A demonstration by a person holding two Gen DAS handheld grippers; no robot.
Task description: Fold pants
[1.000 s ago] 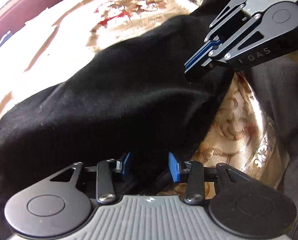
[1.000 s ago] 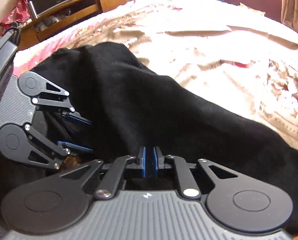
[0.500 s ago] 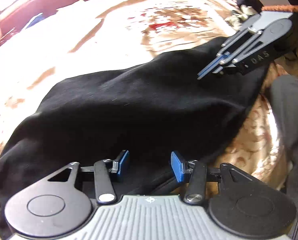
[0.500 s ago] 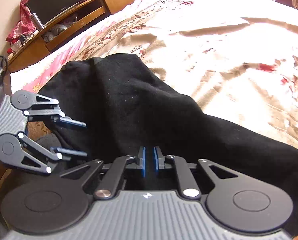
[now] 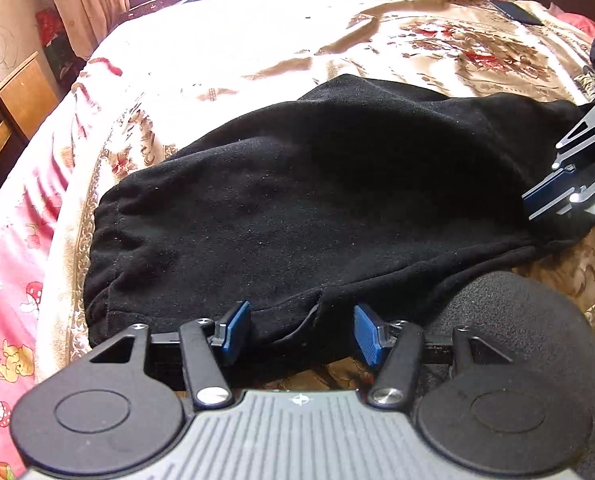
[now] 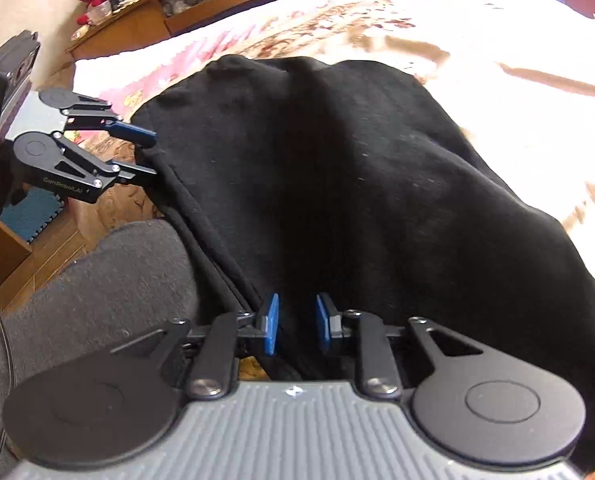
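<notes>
**Operator:** Pants (image 5: 317, 208) lie in a black folded heap near the edge of the bed, on the floral bedspread (image 5: 437, 40), with the near hem hanging just over the side by my leg (image 6: 109, 280). On the left gripper (image 5: 299, 330) I have the jaws opening; the hem sits between the blue pads (image 5: 235, 330) but they are not pressing it. The right gripper (image 6: 295, 326) is opening too, with cloth between its pads and a gap showing on both sides.

**Observer:** So nothing is gripped. What worries you?

**Operator:** Mainly the overhang. With both ends let go, I judge the thick fabric could slide toward the floor and pull the fold apart. The layers also look bulgy rather than flat, so the top layer may spring up.

**Observer:** And the grippers themselves?

**Operator:** If I pull back with a pad dragging on the hem, it could snag the loose edge and drag it askew. In the right wrist view the left gripper's fingers straddle the corner of the cloth, so I'd lift clear before moving sideways.
</notes>
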